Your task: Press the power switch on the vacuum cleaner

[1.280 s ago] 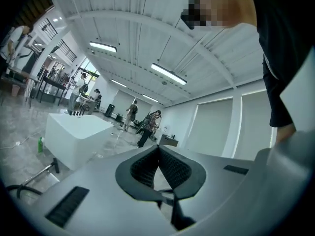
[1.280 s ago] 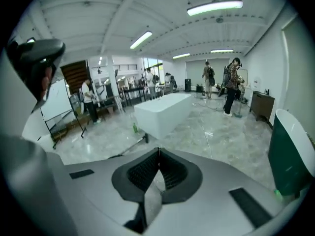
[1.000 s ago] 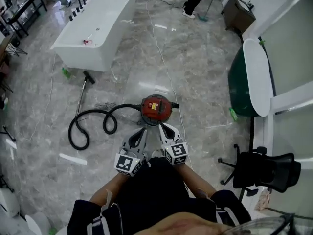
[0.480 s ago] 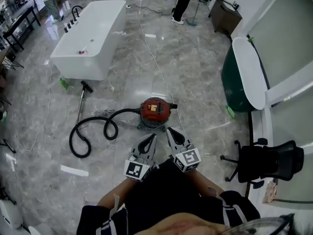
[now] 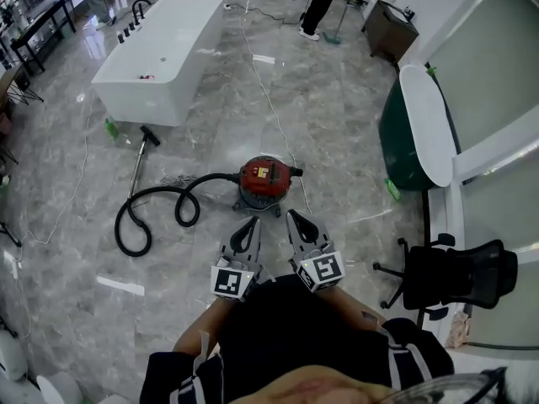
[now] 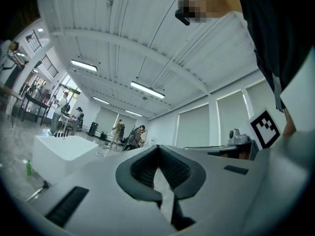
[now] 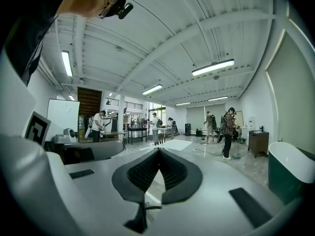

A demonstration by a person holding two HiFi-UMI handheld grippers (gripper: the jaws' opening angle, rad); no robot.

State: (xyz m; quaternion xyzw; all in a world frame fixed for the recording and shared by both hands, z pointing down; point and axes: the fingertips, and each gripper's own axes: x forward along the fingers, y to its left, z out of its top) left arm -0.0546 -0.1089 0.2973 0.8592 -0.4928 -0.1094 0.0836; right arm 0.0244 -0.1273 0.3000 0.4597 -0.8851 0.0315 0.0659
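A round red vacuum cleaner [image 5: 264, 180] with a dark top panel sits on the grey stone floor [image 5: 337, 116], just beyond both grippers and not touched by them. Its black hose [image 5: 156, 209] leaves the left side and loops across the floor. It ends in a metal tube [image 5: 139, 162] that points far, towards a white bathtub [image 5: 160, 53]. The left gripper [image 5: 250, 224] and right gripper [image 5: 296, 218] each have their fingers together, holding nothing.

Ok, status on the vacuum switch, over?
Left tongs and right tongs shut, empty. Vacuum cleaner on floor ahead, untouched. Hose curls left, clear of path.
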